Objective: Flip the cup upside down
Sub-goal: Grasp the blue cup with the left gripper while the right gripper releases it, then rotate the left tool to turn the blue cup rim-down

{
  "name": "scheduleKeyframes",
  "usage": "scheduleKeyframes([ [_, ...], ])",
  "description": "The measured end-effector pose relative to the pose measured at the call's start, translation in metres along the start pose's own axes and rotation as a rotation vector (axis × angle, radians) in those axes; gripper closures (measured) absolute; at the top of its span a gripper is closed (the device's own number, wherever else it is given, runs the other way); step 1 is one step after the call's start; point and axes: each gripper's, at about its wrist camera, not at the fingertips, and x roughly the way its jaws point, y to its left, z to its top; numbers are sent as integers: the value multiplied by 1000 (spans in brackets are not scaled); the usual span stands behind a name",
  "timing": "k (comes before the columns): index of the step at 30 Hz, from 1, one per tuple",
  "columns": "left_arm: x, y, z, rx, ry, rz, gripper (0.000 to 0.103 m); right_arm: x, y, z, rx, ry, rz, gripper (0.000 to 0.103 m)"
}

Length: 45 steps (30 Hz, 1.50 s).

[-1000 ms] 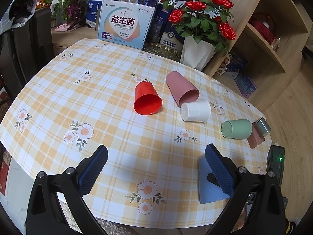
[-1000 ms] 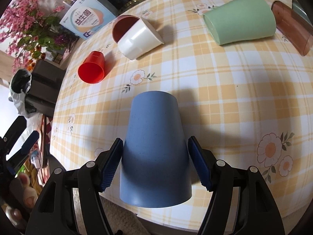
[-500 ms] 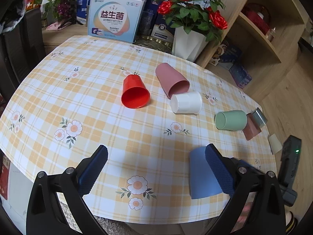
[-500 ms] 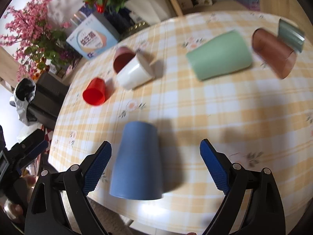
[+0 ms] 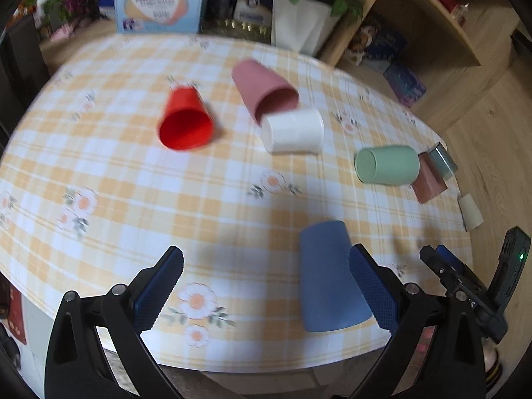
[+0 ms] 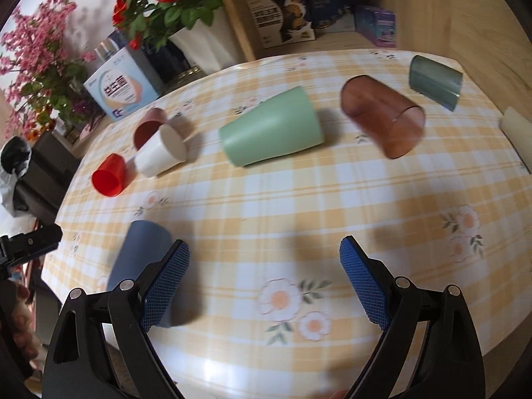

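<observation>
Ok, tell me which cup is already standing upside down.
The blue cup, near the table's front edge. It stands mouth down, base up. The red, pink, white, green and brown cups all lie on their sides.

Blue cup [image 5: 329, 276] is presenting a matt, faintly speckled plastic surface. Red cup [image 5: 185, 120] is showing smooth, slightly glossy plastic. Pink cup [image 5: 262, 88], white cup [image 5: 294, 131] and green cup [image 6: 271, 128] are looking like matt, opaque plastic. Brown cup [image 6: 382, 119] and grey-green cup [image 6: 435, 81] are appearing translucent and glossy. Tablecloth [image 6: 299, 199] is reading as smooth, lightly sheened printed vinyl or oilcloth. Left gripper [image 5: 266, 292] and right gripper [image 6: 264, 282] are carrying black hard-plastic arms with metal screws; their blue pads [image 6: 364, 282] are showing a knurled, rubbery texture. Shelf unit [image 5: 429, 33] is displaying matt wood grain.
</observation>
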Motion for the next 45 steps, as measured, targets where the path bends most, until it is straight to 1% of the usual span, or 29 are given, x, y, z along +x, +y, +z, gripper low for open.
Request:
scheduleKeyframes([
  [1,6,-2,2,-10,23,-10,6,0,-2,0,-3,0,-8,14],
  [3,21,-9,5,-20,71,-1,12,1,-7,1,-8,3,-56,14],
  [4,29,-14,7,-22,98,5,18,3,-9,1,-12,12,-77,14],
  [5,36,-18,9,-28,123,-10,19,5,-11,1,-15,22,-101,14],
  [9,57,-33,16,-73,201,-82,20,8,-26,-1,-6,32,-156,14],
  [11,64,-38,19,-76,228,-96,20,7,-36,-2,19,30,-170,14],
  [14,78,-47,23,-68,268,-66,21,5,-50,-3,62,21,-198,14],
  [18,91,-55,27,-58,299,-34,21,5,-64,-3,99,25,-203,14],
  [21,100,-58,30,-57,324,-24,27,6,-70,-6,112,32,-205,14],
  [23,105,-57,32,-70,339,-23,35,8,-72,-8,121,40,-206,14],
  [25,111,-55,32,-88,363,-20,38,9,-73,-9,129,45,-206,14],
  [28,117,-53,31,-98,392,-13,38,8,-75,-10,133,43,-202,14],
  [33,121,-53,26,-86,407,-5,38,8,-75,-10,140,44,-202,14],
  [38,118,-53,20,-68,412,-22,47,6,-76,-10,144,49,-202,14],
  [45,98,-48,14,-36,354,-65,48,5,-74,-11,146,59,-204,14],
])
